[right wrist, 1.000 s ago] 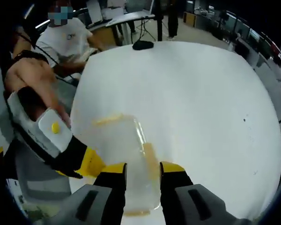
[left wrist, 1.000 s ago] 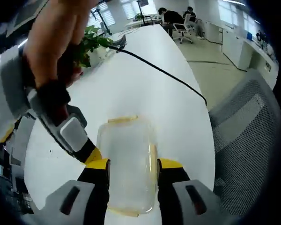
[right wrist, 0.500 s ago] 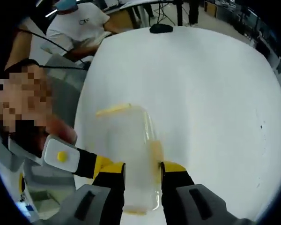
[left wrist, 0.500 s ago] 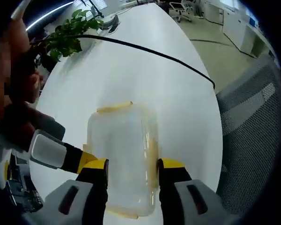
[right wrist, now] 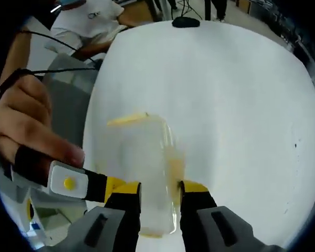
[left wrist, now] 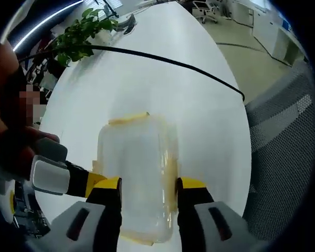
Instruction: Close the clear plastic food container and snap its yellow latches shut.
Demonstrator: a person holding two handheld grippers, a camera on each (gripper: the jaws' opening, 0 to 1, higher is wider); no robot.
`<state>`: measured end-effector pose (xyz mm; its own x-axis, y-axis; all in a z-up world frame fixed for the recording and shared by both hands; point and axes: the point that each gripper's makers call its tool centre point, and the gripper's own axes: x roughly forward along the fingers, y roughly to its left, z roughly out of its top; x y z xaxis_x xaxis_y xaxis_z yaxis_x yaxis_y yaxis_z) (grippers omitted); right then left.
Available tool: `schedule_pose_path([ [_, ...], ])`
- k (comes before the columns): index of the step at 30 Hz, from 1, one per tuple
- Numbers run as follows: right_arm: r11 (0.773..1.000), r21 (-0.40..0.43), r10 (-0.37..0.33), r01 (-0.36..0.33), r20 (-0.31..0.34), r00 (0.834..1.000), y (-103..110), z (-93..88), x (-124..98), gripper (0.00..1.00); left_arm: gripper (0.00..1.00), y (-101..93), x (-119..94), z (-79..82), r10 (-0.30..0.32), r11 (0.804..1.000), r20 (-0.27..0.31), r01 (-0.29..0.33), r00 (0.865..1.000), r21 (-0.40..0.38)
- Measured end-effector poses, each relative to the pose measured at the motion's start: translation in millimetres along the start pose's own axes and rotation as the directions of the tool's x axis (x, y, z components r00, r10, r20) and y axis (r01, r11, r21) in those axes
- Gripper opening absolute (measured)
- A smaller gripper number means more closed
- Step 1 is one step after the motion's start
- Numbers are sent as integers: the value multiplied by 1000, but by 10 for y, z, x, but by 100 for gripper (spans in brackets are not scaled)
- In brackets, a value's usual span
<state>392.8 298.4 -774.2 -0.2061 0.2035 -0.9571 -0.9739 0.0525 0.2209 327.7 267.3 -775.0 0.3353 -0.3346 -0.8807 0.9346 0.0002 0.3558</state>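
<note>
Unmoved since earlier: clear rectangular plastic container, lid down, straddled by both my grippers' jaws. Latching step; next, press the yellow side latch.

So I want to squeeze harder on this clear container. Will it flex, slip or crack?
The container looks like thin clear plastic and seems empty, so probably light and somewhat flexible. Its smooth walls may slip on the white table. Both grippers bracket its sides, so it likely won't slide sideways.

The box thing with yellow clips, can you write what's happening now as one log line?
stage: closing | left gripper: straddles clear container | right gripper: straddles it too | yellow latch: far end | white table
</note>
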Motion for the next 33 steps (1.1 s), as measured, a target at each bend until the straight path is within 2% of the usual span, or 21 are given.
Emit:
schedule_pose_path([
  [6, 997, 65, 37, -37, 6, 999, -59, 0, -14, 21, 39, 2, 6, -5, 13, 1000, 7, -13, 1000, -7],
  [10, 999, 40, 30, -29, -22, 999, -20, 12, -1, 21, 39, 7, 2, -12, 11, 1000, 19, -11, 1000, -9],
  [22, 999, -1, 51, -52, -80, 995, -26, 21, 28, 21, 38, 16, 22, -15, -2, 1000, 5, 2, 1000, -12],
  [24, 999, -4, 54, -54, -84, 995, -10, 24, 33, 21, 37, 44, 31, -3, 21, 1000, -7, -21, 1000, 14],
  [29, 998, -6, 69, -70, -85, 994, -23, 2, 27, 20, 37, 10, 27, 5, 11, 1000, -7, -11, 1000, 0],
  [33, 996, -37, 73, -77, -102, 992, -2, 5, 33, 20, 37, 3, 21, 1, -5, 1000, -1, 5, 1000, -6],
])
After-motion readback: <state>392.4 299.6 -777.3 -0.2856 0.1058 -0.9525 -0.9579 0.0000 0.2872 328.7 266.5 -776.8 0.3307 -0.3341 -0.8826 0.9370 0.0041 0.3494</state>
